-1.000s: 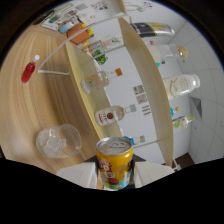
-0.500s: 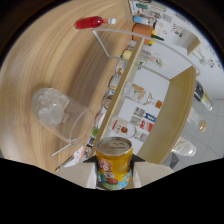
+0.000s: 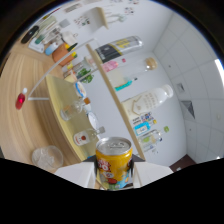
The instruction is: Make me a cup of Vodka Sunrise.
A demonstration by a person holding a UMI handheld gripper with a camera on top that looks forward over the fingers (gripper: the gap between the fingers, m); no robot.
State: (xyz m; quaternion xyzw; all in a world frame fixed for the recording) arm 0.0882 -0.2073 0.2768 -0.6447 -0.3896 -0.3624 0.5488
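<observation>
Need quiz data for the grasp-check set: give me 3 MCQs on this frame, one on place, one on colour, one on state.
1. Where is the can?
A. between the hand-held gripper's fingers
B. on the shelf
C. inside the clear glass

2. What colour is the can's body?
A. blue
B. yellow-orange
C. black

3. What state is the can's top in?
A. lid torn away
C. crushed flat
B. round and whole, pull tab showing

Answers:
1 A, the can sits between the fingers of the hand-held gripper, which press on both its sides.
2 B, its wall is yellow-orange with a red mark.
3 B, the silver top is round with the tab visible; whether it is opened cannot be told.
</observation>
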